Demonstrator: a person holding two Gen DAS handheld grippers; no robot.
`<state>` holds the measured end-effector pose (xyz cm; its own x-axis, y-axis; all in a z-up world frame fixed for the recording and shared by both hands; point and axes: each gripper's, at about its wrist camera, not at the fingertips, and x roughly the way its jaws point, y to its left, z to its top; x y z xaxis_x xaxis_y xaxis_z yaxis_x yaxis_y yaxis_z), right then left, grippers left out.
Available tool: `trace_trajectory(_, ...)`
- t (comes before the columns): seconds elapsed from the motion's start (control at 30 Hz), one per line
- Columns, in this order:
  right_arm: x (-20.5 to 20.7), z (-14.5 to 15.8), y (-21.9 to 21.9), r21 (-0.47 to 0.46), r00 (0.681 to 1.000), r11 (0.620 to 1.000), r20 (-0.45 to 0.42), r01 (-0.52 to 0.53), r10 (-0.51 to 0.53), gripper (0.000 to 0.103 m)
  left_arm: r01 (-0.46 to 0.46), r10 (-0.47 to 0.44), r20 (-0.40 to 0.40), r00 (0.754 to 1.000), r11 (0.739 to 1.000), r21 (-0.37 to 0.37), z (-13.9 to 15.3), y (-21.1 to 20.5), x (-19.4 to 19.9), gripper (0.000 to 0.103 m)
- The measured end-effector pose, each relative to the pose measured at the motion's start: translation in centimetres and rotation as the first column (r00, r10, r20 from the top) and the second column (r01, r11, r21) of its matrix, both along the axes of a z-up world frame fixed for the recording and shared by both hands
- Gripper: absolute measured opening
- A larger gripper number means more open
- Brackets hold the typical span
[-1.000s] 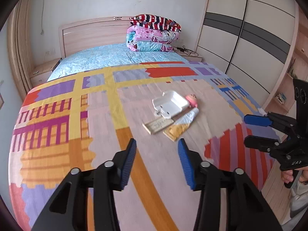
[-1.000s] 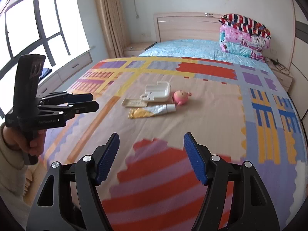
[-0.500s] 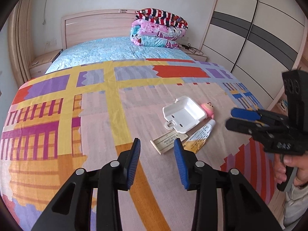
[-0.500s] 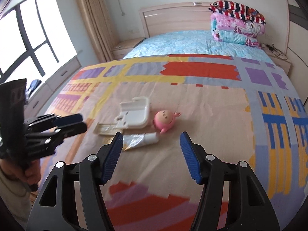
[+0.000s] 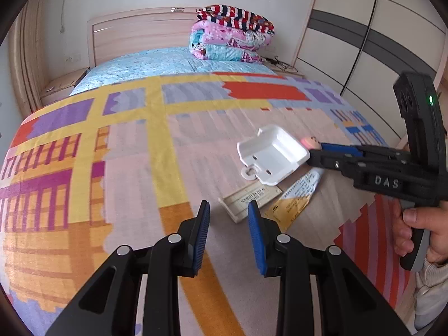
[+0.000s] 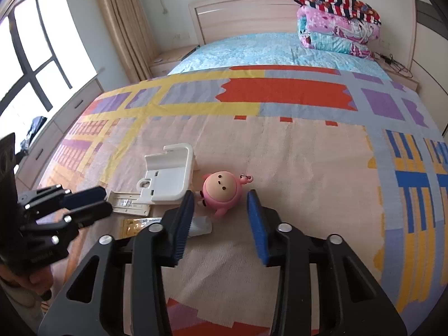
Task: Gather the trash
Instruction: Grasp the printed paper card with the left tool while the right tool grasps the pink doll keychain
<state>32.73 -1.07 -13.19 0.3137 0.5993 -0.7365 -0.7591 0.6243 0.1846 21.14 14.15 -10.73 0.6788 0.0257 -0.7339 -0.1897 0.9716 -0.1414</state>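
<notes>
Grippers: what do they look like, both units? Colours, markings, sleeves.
Both alike: the left gripper and right gripper have black angular frames, silver pivot screws and blue ribbed pads on the jaws. The right one's side reads "DAS" with a green LED. Cream knit sleeves.

On the black body of my right gripper [image 5: 333, 155], seen from the left wrist camera, I am reading the raised letters "DAS". Part of the word may be hidden, so I cannot say if it is complete.

The flat beige box [image 5: 250, 199] is carrying a line of dark print on its top face, but it is too small and blurred for me to read. The yellow and white tube [image 5: 294, 200] is also showing rows of small print and a little mark on its yellow end; I am not able to read these.

From the right wrist camera, my left gripper [image 6: 88, 203] is showing a short pale marking on its lower body, unreadable.
</notes>
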Motion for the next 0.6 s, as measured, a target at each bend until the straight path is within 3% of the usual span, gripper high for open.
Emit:
trace_trajectory(0.1,0.2,0.1,0.0,0.012,1.000,1.000,-0.011,0.000,0.000,0.033,-0.001,0.001,0.003,1.000,1.000,-0.015,-0.2,0.1,0.2,0.015)
trace_trajectory(0.27,0.2,0.1,-0.6,0.033,1.000,0.999,-0.026,0.015,-0.015,0.031,-0.008,0.008,0.010,1.000,1.000,-0.028,-0.1,0.3,-0.1,0.004)
trace_trajectory(0.6,-1.2,1.9,-2.7,0.065,1.000,0.998,0.007,0.022,-0.023,0.031,-0.028,0.028,0.035,0.999,1.000,-0.008,1.7,-0.3,-1.9,0.003)
